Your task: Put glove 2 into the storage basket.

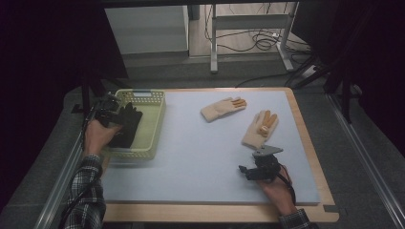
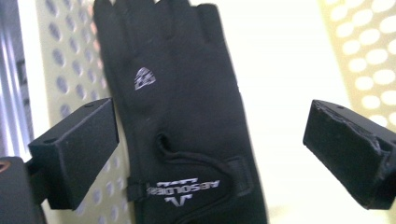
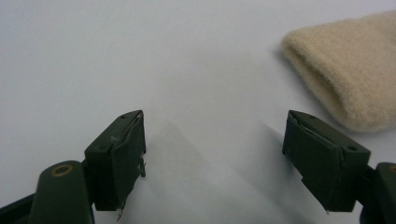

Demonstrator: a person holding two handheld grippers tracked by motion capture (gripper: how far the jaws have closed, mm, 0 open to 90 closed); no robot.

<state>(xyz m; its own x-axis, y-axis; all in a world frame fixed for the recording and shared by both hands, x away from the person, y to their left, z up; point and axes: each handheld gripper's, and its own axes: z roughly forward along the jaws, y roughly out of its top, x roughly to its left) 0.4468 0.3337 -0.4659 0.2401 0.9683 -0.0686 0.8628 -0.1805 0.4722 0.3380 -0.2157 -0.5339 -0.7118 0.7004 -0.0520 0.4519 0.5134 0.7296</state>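
Black fabric lies between the wide-apart jaws of the left hand-held gripper (image 2: 210, 154): a black glove (image 2: 187, 121) resting in the pale green basket (image 1: 155, 114) at the left edge of the surface (image 1: 200, 157). The jaws stand clear of the glove on both sides and press on nothing, so the glove lies loose. In the left gripper view it leans partly against the perforated side wall rather than lying flat on the basket floor, and that is the first risk: the cuff could catch on a jaw as the hand lifts away and drag the glove up over the rim.

The right hand-held gripper (image 3: 212, 158) is likewise open and empty, hovering low over the bare surface, with the cuff of a cream glove (image 3: 350, 70) just beyond its right jaw. From above, that near cream glove (image 1: 260, 128) lies just ahead of the gripper, and a second cream glove (image 1: 222, 109) sits farther back, apart from it.

A grab at the thick knitted cuff may well take only the top layer, letting the glove slip out on the way to the basket. A low, sliding approach could also push the soft glove along the smooth surface instead of catching it. Both hands converging on the basket could collide or tangle their cables.
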